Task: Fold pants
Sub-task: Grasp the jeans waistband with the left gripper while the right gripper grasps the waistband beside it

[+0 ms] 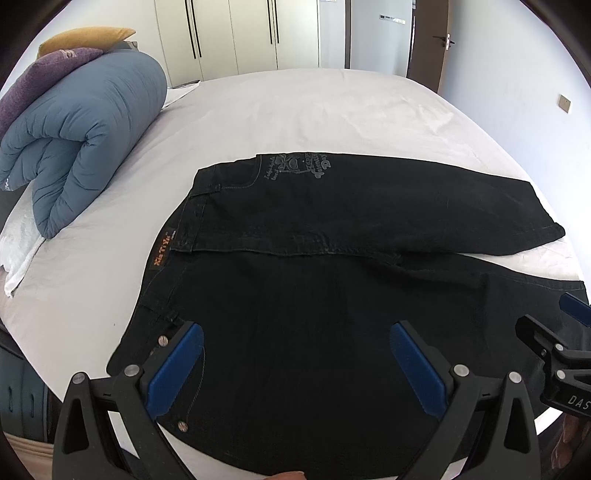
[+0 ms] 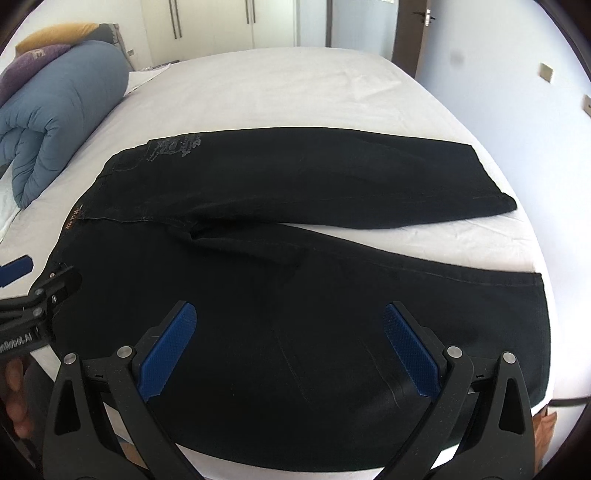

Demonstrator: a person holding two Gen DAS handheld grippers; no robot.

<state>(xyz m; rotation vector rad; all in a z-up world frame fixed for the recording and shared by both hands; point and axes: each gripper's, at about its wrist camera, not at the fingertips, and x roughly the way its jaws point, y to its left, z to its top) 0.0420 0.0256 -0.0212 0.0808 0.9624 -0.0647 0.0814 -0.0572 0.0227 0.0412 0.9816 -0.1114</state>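
Black pants (image 1: 295, 295) lie flat on a white bed (image 1: 295, 110), waistband to the left, the two legs running right and spread apart; they also show in the right wrist view (image 2: 295, 295). My left gripper (image 1: 295, 339) is open and empty above the near waist and hip, close to the metal buttons (image 1: 162, 339). My right gripper (image 2: 290, 321) is open and empty above the near leg. Each gripper shows at the edge of the other's view, the right gripper (image 1: 561, 339) at the right and the left gripper (image 2: 40, 291) at the left.
A rolled blue duvet (image 1: 85, 147) with purple and yellow pillows (image 1: 55, 62) sits at the bed's far left. White wardrobe doors (image 1: 236, 33) and a door (image 1: 439, 40) stand beyond the bed. The bed's near edge runs just under the pants.
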